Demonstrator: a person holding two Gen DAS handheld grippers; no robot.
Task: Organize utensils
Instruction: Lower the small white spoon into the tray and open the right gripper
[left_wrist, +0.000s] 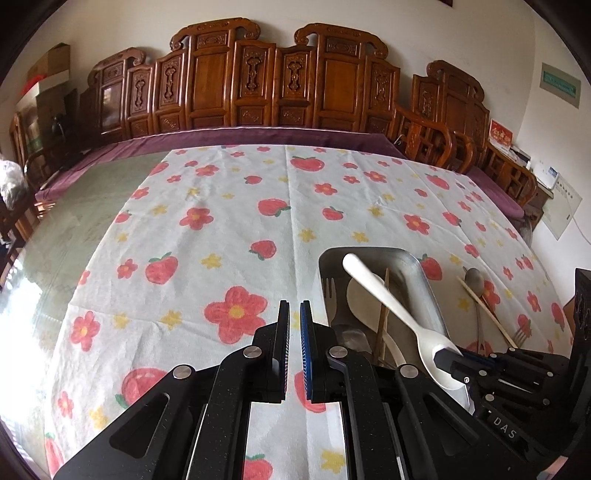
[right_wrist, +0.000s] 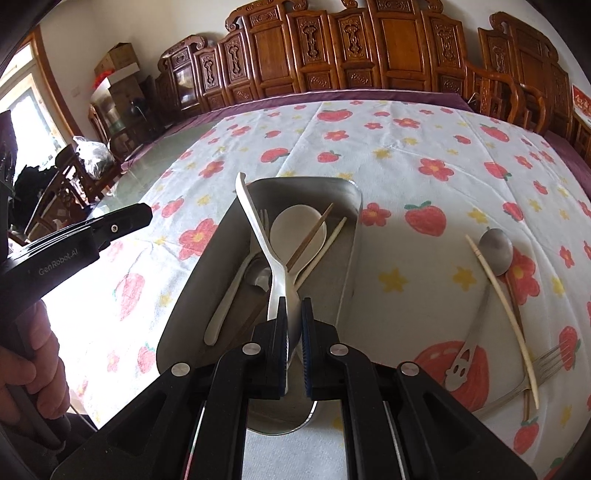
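right gripper: you pinched the white spoon by its bowl, over the tray
left gripper: closed, empty

Far side: carved wooden bench backs in a row along a white wall, purple cushions on the seat. Table under a strawberry-and-flower cloth, bare glass top showing on the left. Cardboard boxes stacked in the left corner. Strong daylight from a window at left. Green sign on the right wall.
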